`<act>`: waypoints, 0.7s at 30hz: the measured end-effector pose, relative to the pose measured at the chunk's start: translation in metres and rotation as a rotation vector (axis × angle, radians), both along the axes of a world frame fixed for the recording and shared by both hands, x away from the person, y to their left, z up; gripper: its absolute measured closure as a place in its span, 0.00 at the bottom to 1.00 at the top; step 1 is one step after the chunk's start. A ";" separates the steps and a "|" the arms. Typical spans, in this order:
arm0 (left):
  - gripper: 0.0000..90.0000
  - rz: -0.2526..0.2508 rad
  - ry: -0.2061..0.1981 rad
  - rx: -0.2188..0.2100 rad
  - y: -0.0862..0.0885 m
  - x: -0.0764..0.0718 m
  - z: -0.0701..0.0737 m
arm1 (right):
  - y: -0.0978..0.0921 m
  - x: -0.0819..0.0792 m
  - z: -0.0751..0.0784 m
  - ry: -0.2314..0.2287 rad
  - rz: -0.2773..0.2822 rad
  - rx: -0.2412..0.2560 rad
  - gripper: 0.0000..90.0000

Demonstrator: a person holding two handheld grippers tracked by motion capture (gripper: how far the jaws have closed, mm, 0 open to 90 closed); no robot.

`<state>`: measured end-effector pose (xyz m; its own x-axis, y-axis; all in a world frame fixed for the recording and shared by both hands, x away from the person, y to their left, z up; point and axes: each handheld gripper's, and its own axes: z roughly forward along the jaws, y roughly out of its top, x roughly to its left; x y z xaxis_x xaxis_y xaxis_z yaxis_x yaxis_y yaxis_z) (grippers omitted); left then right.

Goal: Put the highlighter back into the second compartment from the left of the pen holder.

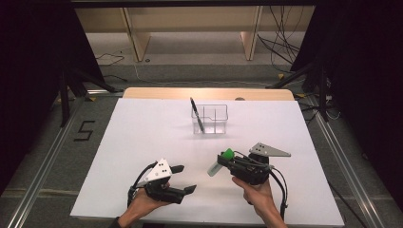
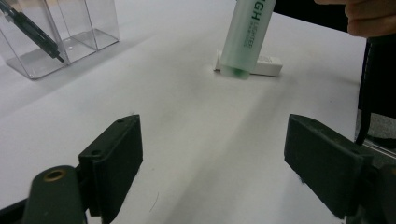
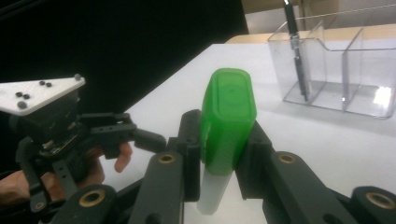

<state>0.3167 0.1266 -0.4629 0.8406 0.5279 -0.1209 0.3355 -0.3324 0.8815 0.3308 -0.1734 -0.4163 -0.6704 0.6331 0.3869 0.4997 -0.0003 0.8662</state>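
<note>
My right gripper (image 3: pixel 219 154) jaws clamp the highlighter (image 3: pixel 227 122); left gripper (image 1: pixel 183 178) idles wide. Next I carry it into the organizer (image 1: pixel 217 115) beside the pen (image 1: pixel 197 115).

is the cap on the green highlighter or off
On. The green cap sits on the highlighter, gripped between the right gripper jaws; the pale barrel hangs below, its end touching the table.

A green-capped translucent highlighter (image 1: pixel 219 161) sits between the right gripper (image 1: pixel 227 160) jaws, left gripper (image 1: pixel 183 178) to its left; beyond both, a black pen (image 1: pixel 197 114) stands in a clear plastic compartment organiser (image 1: pixel 216 119).
</note>
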 end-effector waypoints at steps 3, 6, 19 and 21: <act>0.20 0.002 0.002 0.005 0.001 0.000 -0.001 | -0.003 0.004 0.001 -0.004 -0.011 -0.002 0.83; 0.19 0.004 0.009 0.011 0.003 0.001 -0.001 | -0.005 0.006 0.003 -0.012 -0.020 -0.007 0.83; 0.19 0.024 0.029 0.014 0.009 0.002 -0.003 | -0.001 0.023 0.014 -0.040 -0.033 -0.029 0.83; 0.19 0.025 0.031 0.015 0.010 0.002 -0.003 | 0.000 0.026 0.016 -0.042 -0.034 -0.032 0.83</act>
